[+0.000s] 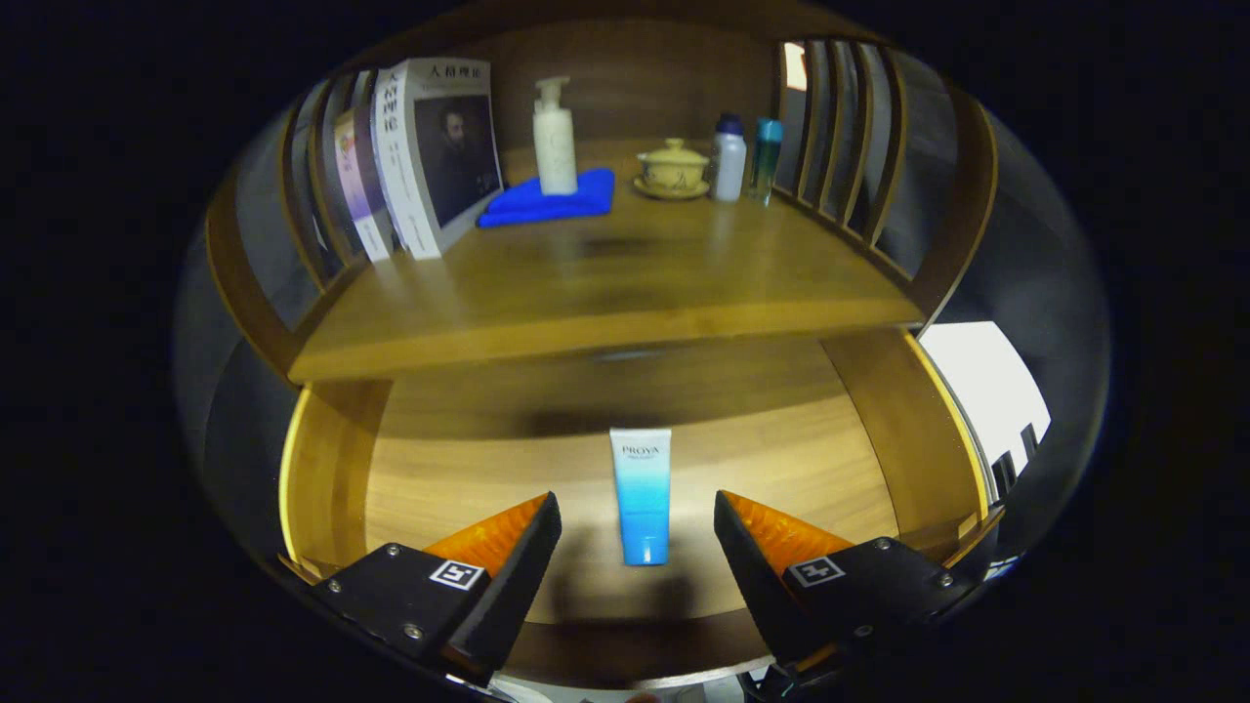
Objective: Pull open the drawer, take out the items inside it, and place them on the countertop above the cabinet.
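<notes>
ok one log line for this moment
drawer: open | tube: lying inside, between the fingers | gripper: open, no contact | countertop: tube not yet placed

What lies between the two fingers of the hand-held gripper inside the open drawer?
In the gripper view, the blue-and-white plastic tube lies on the wooden drawer floor, between the open fingers of the hand-held gripper, untouched.

The gripper [637, 513] shows two wedge-shaped fingers [508, 576] that taper to narrow tips. Each one sits in a dark, blocky mount with small round screws at its corners. On top of each mount there is a square black-and-white marker tag [456, 574], just behind the finger's angled face.
</notes>
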Motion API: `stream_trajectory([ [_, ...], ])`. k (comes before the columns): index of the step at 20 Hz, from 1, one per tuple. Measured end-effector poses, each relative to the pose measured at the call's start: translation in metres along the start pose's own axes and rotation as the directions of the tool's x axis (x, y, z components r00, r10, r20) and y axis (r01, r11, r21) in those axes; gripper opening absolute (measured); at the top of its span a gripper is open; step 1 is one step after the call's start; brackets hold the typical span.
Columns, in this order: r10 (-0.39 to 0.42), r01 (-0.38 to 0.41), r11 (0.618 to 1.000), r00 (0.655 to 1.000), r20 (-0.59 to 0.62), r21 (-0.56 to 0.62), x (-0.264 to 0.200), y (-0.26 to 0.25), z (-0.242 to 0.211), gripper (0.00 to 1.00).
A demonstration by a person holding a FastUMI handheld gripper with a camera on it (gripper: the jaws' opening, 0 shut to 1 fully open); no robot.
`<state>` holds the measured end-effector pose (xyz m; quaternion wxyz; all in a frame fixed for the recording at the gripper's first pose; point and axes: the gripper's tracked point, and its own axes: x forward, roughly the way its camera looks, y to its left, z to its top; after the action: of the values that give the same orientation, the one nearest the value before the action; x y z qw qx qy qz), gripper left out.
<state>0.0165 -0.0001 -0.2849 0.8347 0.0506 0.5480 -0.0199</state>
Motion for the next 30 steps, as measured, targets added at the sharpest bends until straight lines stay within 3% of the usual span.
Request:
stream_trajectory([
  [8, -0.034, 0.044, 0.998, 0.978, -0.207, 0.044, 0.04, -0.013, -0.035, 0.97],
  [12, -0.01, 0.029, 0.997, 0.962, -0.272, 0.067, 0.052, -0.011, -0.049, 0.92],
  [19, 0.001, 0.013, 0.998, 0.97, -0.244, 0.058, 0.057, -0.006, -0.043, 0.63],
  [22, -0.006, 0.013, 1.0, 0.974, -0.225, 0.028, 0.058, -0.005, -0.043, 0.42],
  [26, 0.046, -0.045, 0.999, 0.985, -0.168, 0.012, 0.054, 0.006, -0.033, 0.41],
  [30, 0.012, -0.017, 0.999, 0.994, -0.11, -0.041, 0.037, -0.001, -0.02, 0.41],
])
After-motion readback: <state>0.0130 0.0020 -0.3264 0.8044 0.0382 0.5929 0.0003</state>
